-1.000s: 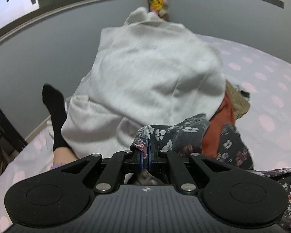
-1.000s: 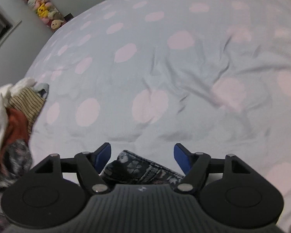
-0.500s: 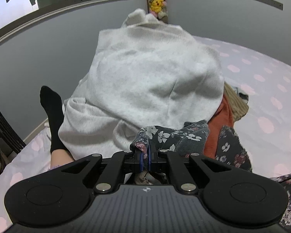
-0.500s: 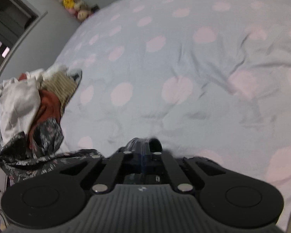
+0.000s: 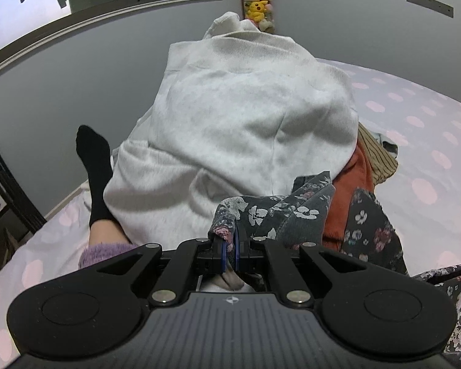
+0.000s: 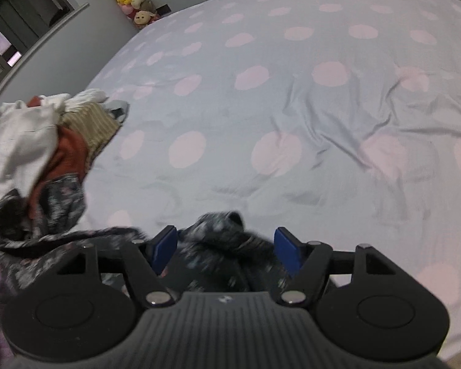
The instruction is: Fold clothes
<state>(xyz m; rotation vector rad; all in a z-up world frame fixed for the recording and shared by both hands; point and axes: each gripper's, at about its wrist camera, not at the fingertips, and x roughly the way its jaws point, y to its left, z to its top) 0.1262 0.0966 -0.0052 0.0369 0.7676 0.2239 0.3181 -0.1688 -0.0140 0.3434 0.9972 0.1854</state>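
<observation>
A dark floral garment [image 5: 279, 215] is pinched at one edge in my left gripper [image 5: 229, 243], which is shut on it just in front of a big pile topped by a white sweatshirt [image 5: 246, 123]. The same floral cloth trails across the bed to my right gripper [image 6: 226, 247]. There its jaws are opening, and a bunched fold of the floral garment [image 6: 221, 233] lies loose between the blue pads [image 6: 164, 247] without being pressed. The pile [image 6: 24, 141] shows at the left of the right wrist view.
An orange garment [image 5: 350, 196] and a tan striped one [image 5: 378, 160] stick out from under the sweatshirt. A person's foot in a black sock [image 5: 92, 166] rests left of the pile. The dotted bed sheet [image 6: 292, 107] stretches ahead and right. Plush toys [image 5: 256, 6] hang in the corner.
My right gripper was open, shut half a second ago, and stands open again with floral cloth between its fingers; it also rolled and rose. My left gripper kept its grip.
</observation>
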